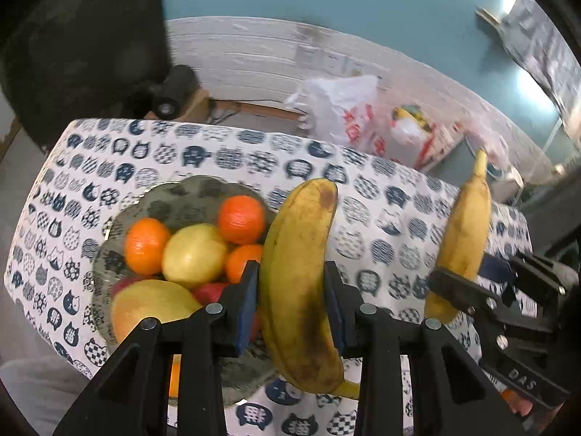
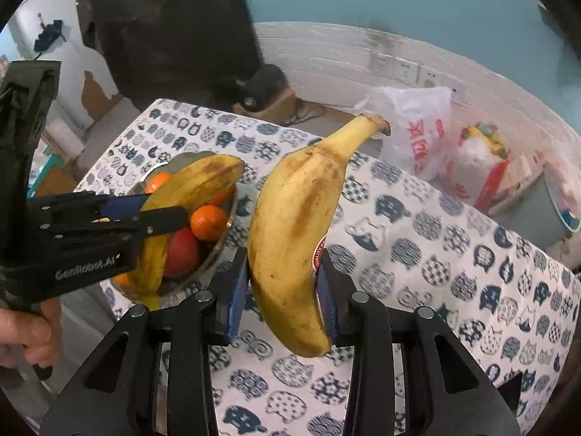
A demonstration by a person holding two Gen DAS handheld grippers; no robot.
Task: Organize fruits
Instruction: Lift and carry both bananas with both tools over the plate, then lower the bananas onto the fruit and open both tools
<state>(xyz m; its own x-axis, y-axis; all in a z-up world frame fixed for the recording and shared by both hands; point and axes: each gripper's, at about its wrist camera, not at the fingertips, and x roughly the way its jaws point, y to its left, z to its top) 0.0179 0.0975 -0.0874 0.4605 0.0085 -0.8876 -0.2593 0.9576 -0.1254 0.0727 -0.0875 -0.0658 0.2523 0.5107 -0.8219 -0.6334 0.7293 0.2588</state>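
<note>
LEFT: brown-flecked yellow banana gripped by left gripper beside glass fruit bowl, long axis upright | RIGHT: stickered yellow banana clamped in right gripper over cat-print worktop, farther from bowl.

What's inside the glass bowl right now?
In the bowl: three oranges, a yellow apple, a mango-like fruit and something red. The left gripper covers the rest.
</note>
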